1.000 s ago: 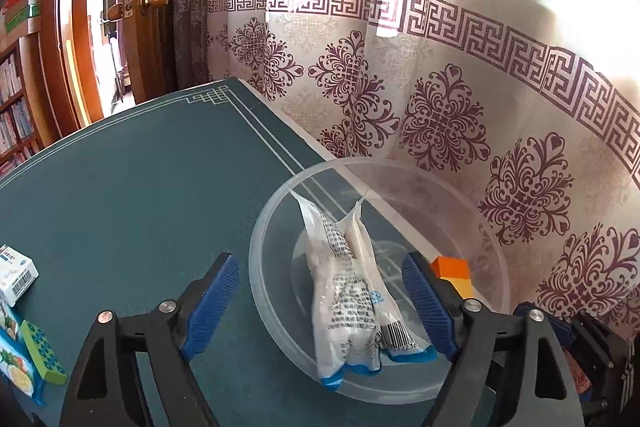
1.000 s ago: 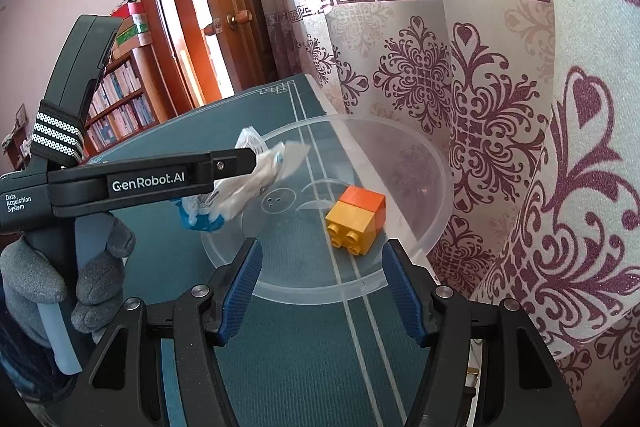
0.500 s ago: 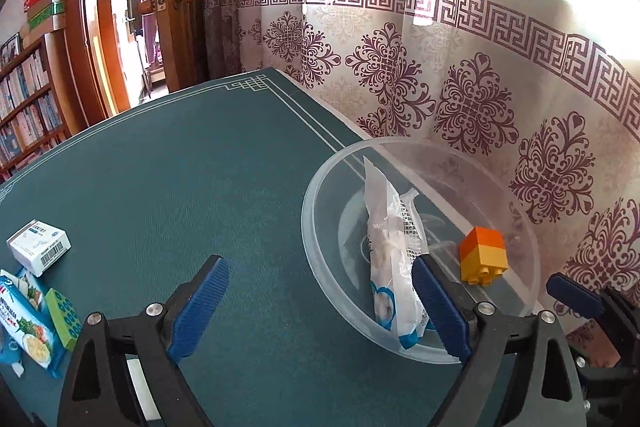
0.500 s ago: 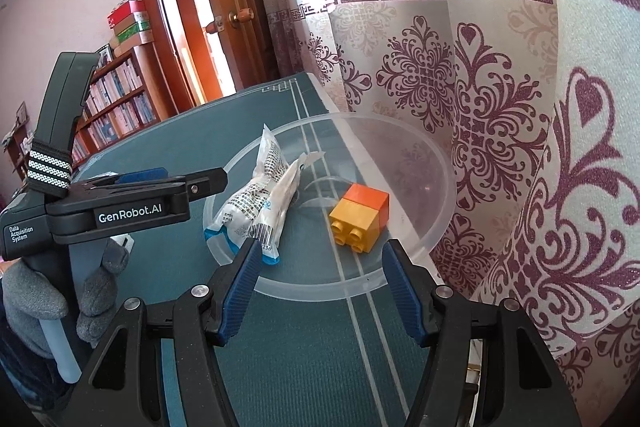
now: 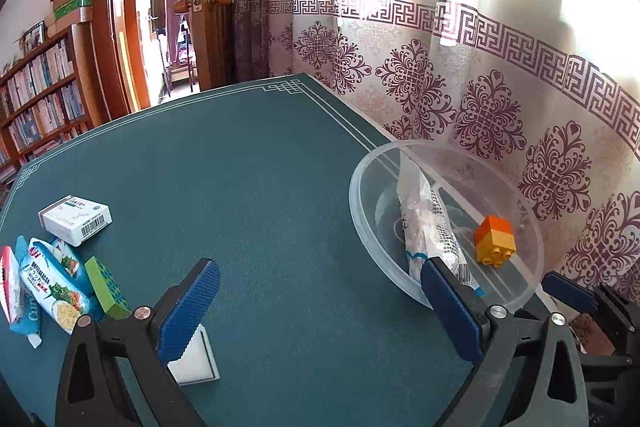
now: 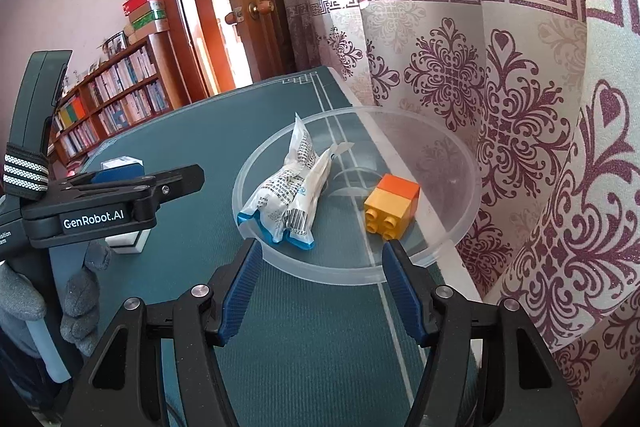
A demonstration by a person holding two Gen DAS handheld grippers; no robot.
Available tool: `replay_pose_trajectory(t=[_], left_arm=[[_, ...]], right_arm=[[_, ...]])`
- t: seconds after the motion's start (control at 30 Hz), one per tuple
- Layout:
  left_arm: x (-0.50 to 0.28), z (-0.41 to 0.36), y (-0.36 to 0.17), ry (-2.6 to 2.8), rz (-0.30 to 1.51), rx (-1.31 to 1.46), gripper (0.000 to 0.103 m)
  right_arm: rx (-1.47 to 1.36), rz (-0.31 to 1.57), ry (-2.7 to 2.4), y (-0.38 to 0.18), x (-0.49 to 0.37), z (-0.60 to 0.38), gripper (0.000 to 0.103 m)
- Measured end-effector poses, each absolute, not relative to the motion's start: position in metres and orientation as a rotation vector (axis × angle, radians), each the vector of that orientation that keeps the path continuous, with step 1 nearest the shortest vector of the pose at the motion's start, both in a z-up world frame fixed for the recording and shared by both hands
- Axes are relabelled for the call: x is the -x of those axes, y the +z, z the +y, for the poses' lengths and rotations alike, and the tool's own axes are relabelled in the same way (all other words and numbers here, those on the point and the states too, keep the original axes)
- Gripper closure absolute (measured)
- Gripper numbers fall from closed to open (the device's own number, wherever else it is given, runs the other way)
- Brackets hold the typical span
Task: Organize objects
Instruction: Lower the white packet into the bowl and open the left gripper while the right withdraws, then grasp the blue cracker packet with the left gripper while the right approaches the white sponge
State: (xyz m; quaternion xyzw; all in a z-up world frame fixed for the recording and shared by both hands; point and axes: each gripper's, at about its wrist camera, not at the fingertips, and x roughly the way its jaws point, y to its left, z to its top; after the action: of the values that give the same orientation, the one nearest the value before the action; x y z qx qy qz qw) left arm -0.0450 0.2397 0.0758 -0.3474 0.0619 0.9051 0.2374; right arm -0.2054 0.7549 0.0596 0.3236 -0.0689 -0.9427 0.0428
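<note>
done: clear bowl (image 6: pixel 460 163) at far right of table (image 5: pixel 260 187) holds snack packet (image 6: pixel 288 195) and orange block (image 6: pixel 392 205) | left: boxes and packets (image 5: pixel 60 263) near left | left gripper (image 5: pixel 320 307) fingers opening, empty | right gripper (image 6: pixel 320 291) fingers half apart, empty

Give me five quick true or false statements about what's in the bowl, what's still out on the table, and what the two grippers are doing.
1. The packet lies inside the bowl. True.
2. The brick sits on the table outside the bowl. False: it is in the bowl, beside the packet.
3. The left gripper holds the packet. False: its jaws are opening, with nothing between them.
4. A white box and a noodle pack lie on the table. True.
5. The right gripper grips the brick. False: it is open and empty, short of the bowl.
</note>
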Motion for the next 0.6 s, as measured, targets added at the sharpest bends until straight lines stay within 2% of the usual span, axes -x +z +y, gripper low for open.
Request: replay_pose_trajectory(t=[0.6], left_arm=[[0.057,0.132,0.070,2.704,-0.012,1.036,0.001]], right_arm=[[-1.034,-0.114,-2.781,0.049,0.199,0.702,0.039]])
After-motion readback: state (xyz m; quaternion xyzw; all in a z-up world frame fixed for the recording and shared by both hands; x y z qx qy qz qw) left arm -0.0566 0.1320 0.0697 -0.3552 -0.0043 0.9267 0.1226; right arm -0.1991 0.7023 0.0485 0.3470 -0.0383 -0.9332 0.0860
